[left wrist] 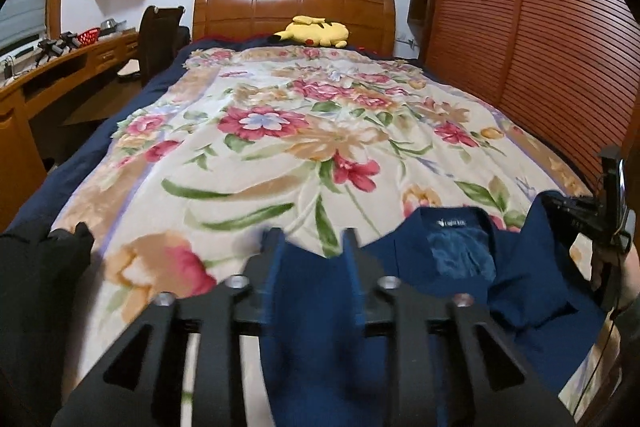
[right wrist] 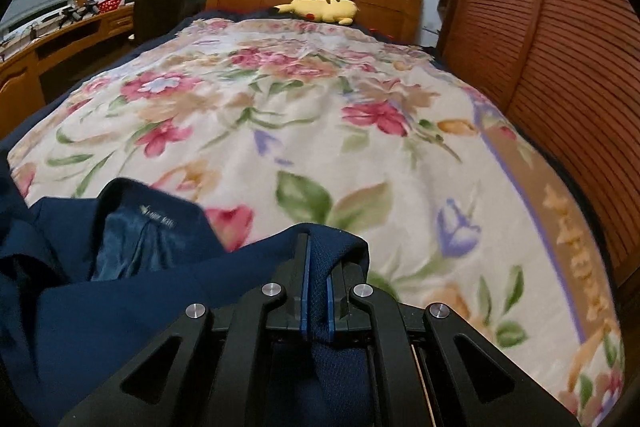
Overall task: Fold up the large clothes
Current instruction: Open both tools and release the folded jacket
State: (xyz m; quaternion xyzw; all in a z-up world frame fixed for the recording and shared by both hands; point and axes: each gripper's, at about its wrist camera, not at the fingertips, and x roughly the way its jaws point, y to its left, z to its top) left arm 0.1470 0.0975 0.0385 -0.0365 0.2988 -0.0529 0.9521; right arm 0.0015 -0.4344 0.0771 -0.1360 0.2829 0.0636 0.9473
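A navy blue jacket [left wrist: 440, 267] lies at the near end of the bed, collar and white label facing up. My left gripper [left wrist: 312, 239] has its fingers apart; a fold of the jacket lies loose between them and the pads do not press on it. My right gripper [right wrist: 318, 255] is shut on another edge of the jacket [right wrist: 120, 287], with cloth pinched between its blue pads [right wrist: 306, 291]. In the left wrist view the right gripper [left wrist: 560, 207] shows at the far right, by the jacket's right shoulder.
A floral blanket [left wrist: 280, 147] covers the bed. A yellow plush toy [left wrist: 316, 31] lies by the wooden headboard [left wrist: 292, 3]. Slatted wardrobe doors [left wrist: 540, 47] run close along the right side. A desk [left wrist: 60, 67] and a dark chair [left wrist: 160, 39] stand at the left.
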